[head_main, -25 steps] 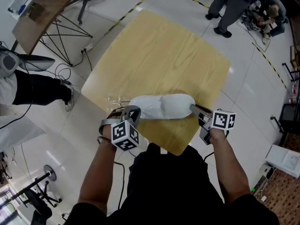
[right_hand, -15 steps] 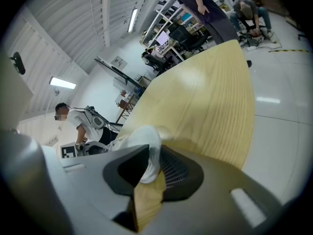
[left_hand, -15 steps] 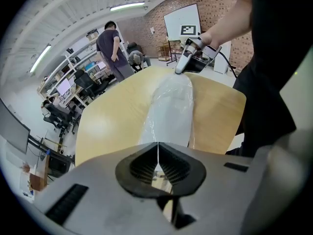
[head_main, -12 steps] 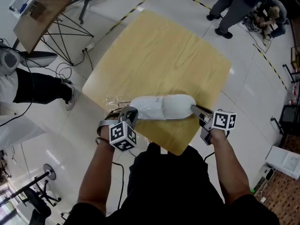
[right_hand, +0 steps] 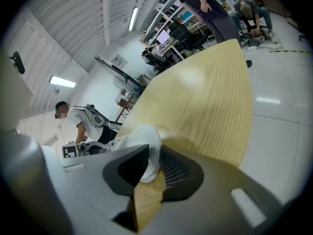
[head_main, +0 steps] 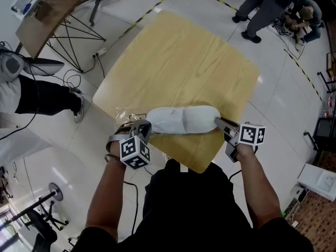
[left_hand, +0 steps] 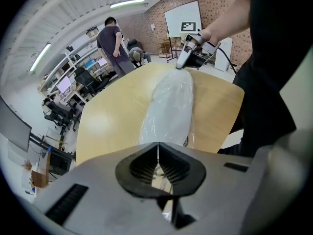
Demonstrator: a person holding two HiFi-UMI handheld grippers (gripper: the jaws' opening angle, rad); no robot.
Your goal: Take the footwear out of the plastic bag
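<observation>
Nearest us, at the bottom of the head view, both our bare forearms reach forward and slightly outward, wrists just short of the near edge of the table (head_main: 178, 56). At lower left, our left gripper (head_main: 142, 127) has drawn a little further left than a second ago. Its jaws are pinched fully together on a fold of the plastic bag (head_main: 127, 115). With that pull the film has bunched up at the left end. The white slipper (head_main: 191, 118) now shows textured fabric over its right half, where it looked glossy before. We judge the bag to be roughly halfway off. At centre right, our right gripper (head_main: 219, 122) has barely shifted. Its jaws stand narrowly apart, clamped on the slipper's right end and anchoring it against the pull. The slipper lies across the table's near corner, between the two grippers. Farther off, at the upper right of the frame, a person stands on the floor.
</observation>
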